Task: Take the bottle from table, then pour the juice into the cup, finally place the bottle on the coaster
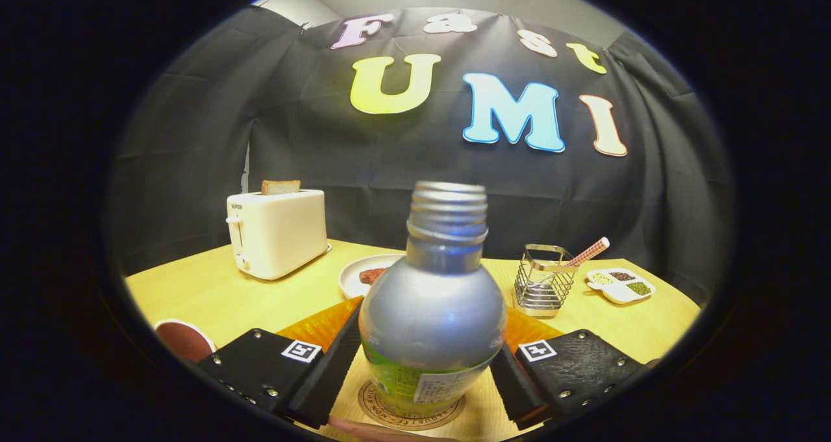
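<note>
**Two steps look finished; only the release seems left**

One cup (185, 339) sits just outside the left finger on the bench (214, 299), its dark inside in view; whether juice is in it I cannot tell. Beyond the fingers on that side stand a cream toaster (277, 233) with a slice of bread (280, 186) poking out, and a white plate (363, 273) with a piece of food on it.

Between the fingers stands the bottle (434, 299), upright, cap off, threaded neck bare. The gripper (428, 374) has its fingers (328, 370) close against the bottle's lower sides, and both seem to press on it, so I judge it held. Its base sits right over the round coaster (410, 415), seemingly on it, though contact is hard to confirm. An orange mat (318, 328) lies just behind.

Beyond the right finger are a wire basket (544, 280) with a striped straw (589, 252), then a small divided dish (621, 284) of seeds.

Judging from this, taking the bottle is done, pouring is probably done, and what remains is opening the fingers and backing away without tipping the bottle.
</note>
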Tool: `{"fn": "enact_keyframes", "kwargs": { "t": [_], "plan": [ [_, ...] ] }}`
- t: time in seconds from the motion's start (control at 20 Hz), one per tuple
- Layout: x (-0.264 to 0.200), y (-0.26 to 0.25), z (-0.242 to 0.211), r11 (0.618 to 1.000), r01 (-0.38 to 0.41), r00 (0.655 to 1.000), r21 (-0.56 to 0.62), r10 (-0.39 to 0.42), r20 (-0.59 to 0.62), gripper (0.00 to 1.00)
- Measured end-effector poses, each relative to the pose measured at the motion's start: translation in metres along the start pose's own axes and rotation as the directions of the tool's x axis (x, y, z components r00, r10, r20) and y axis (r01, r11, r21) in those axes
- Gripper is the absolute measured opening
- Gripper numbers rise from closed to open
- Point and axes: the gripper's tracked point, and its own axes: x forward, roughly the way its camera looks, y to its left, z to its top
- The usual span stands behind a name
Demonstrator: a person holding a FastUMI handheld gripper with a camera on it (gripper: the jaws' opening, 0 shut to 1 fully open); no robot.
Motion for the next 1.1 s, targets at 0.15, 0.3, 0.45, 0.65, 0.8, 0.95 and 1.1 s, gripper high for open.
{"fn": "enact_keyframes", "kwargs": {
  "t": [0.15,0.3,0.45,0.65,0.8,0.95,1.1],
  "plan": [
    [-0.019,-0.004,0.022,1.000,0.002,1.000,0.028,-0.002,0.001,0.95],
    [-0.046,-0.011,0.059,1.000,-0.002,0.999,0.003,0.002,0.037,0.95],
    [-0.076,-0.023,0.096,1.000,-0.004,0.999,-0.015,0.005,0.044,0.95],
    [-0.122,-0.054,0.156,1.000,0.010,0.996,-0.007,-0.009,0.087,0.95],
    [-0.149,-0.091,0.184,0.998,0.067,0.993,0.007,-0.067,0.096,0.95],
    [-0.175,-0.130,0.205,0.994,0.105,0.988,0.034,-0.108,0.109,0.95],
    [-0.198,-0.167,0.213,0.987,0.154,0.978,0.042,-0.159,0.135,0.95]
  ]
}}
